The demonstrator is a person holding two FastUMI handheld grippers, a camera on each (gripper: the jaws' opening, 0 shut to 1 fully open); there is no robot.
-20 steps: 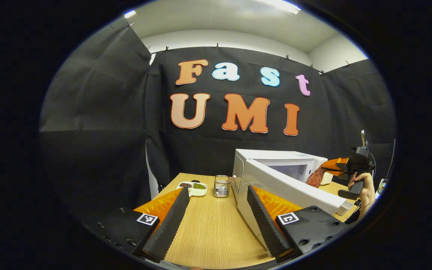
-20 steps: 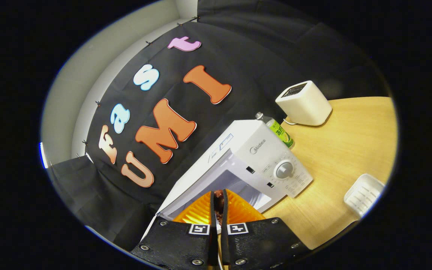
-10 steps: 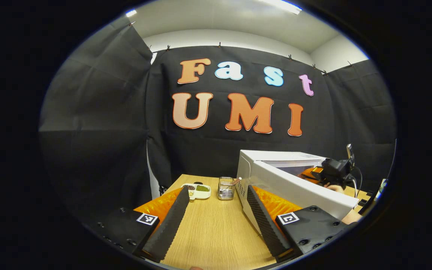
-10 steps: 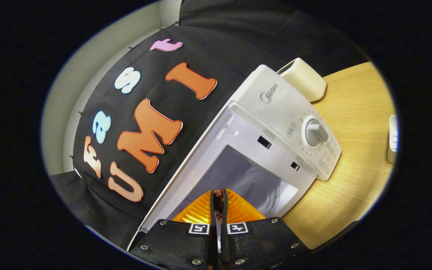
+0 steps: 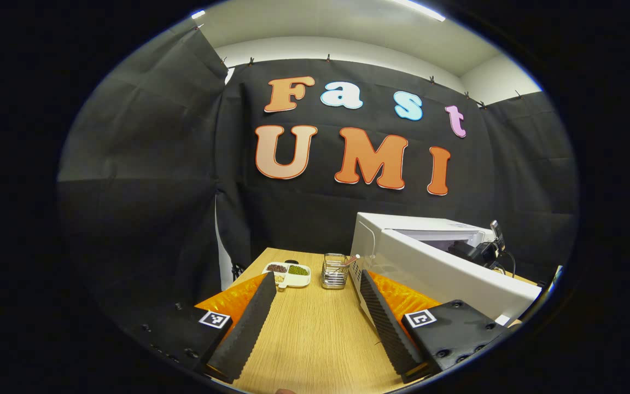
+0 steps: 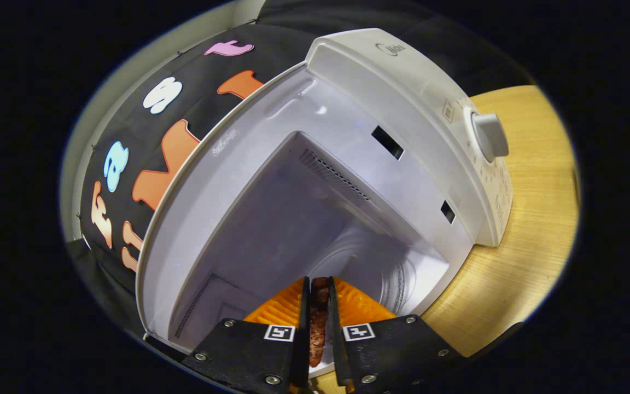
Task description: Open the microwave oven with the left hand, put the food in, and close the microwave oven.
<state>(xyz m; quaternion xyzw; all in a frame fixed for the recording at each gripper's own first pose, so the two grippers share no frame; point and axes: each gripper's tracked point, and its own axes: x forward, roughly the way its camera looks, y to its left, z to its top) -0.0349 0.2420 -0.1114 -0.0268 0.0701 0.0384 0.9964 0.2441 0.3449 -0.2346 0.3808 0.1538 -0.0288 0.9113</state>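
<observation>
Black cloth walls and a pale wooden table (image 5: 315, 339) frame the left gripper view, where the left gripper (image 5: 318, 320) hangs over the tabletop with its ribbed fingers (image 5: 246, 323) spread wide and nothing between them. To its right stands the white microwave oven (image 5: 397, 230), a boxy glossy appliance whose door (image 5: 451, 276) is swung out toward the camera, screening most of the cavity. Behind that door the top of the right gripper (image 5: 476, 249) pokes out at the oven's mouth. Farther back on the table sit a small white divided dish (image 5: 289, 273) holding dark and green grains and, near it, a clear square glass container (image 5: 334, 271) just beside the oven's side wall. Wood grain runs across the table (image 6: 534, 219) in the right gripper view, tilted, where the microwave oven (image 6: 402, 82) gapes open, its smooth pale cavity (image 6: 293, 219) showing a vent strip and a ridged round turntable at the bottom; a grey dial (image 6: 490, 134) juts from the control panel. The right gripper (image 6: 318, 306) reaches into that opening, its fingers closed nearly together on the food (image 6: 318, 323), a dark reddish-brown, rough-surfaced piece pinched between them above the turntable.
</observation>
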